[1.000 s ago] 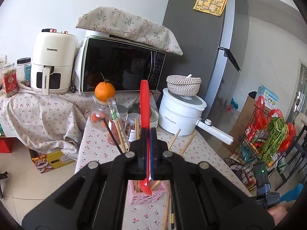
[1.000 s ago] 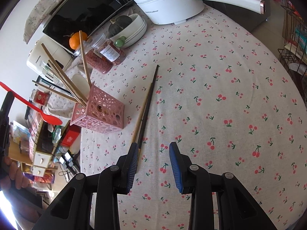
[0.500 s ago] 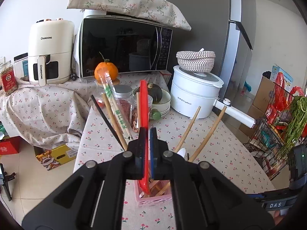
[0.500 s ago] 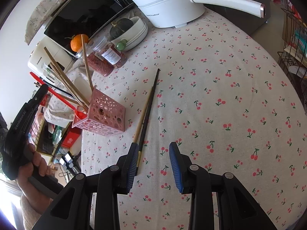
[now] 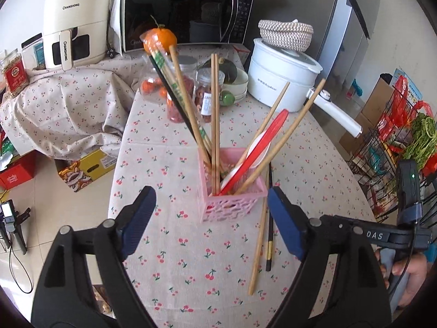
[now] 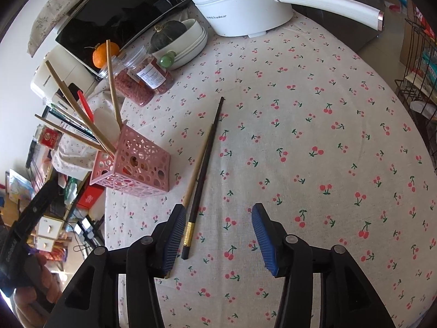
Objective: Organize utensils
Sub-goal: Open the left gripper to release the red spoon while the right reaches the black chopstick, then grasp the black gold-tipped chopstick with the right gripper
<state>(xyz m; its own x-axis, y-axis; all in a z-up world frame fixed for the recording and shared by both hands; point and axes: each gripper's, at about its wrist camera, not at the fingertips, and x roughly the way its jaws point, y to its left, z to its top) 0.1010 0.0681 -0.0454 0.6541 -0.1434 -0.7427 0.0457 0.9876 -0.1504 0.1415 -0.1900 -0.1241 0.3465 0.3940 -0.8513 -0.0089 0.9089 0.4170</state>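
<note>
Pink holder [image 5: 232,205]: square plastic basket, walls pierced with round and irregular holes, standing upright on the cherry-print tablecloth [image 6: 314,136], near the table's left edge as the right wrist view shows it

Contents: red spoon [image 5: 262,145] with a long flat handle, leaning to the right, bowl end down inside the holder; behind it a white spoon [image 5: 259,147], mostly hidden. Several light wooden chopsticks [image 5: 215,114] stand or lean at different angles; one black chopstick and a green-printed pair lean left

Left gripper [image 5: 210,221]: jaws have just been opening and now stand wide apart, blue pads either side of the holder in the view, touching nothing. Nothing between them; the red spoon rests free in the holder

Right gripper [image 6: 215,237]: jaws have just been opening, now part open, poised over the cloth. The gold-banded end of a black chopstick [image 6: 203,169] lies between the pads in the view, just beside the left pad, not pinched. A wooden chopstick [image 6: 198,168] lies alongside it, its near end hidden behind the left pad. Both lie flat on the cloth just right of the holder, tips converging toward the far side

Background: white pot [image 6: 240,8], jars, microwave
</note>
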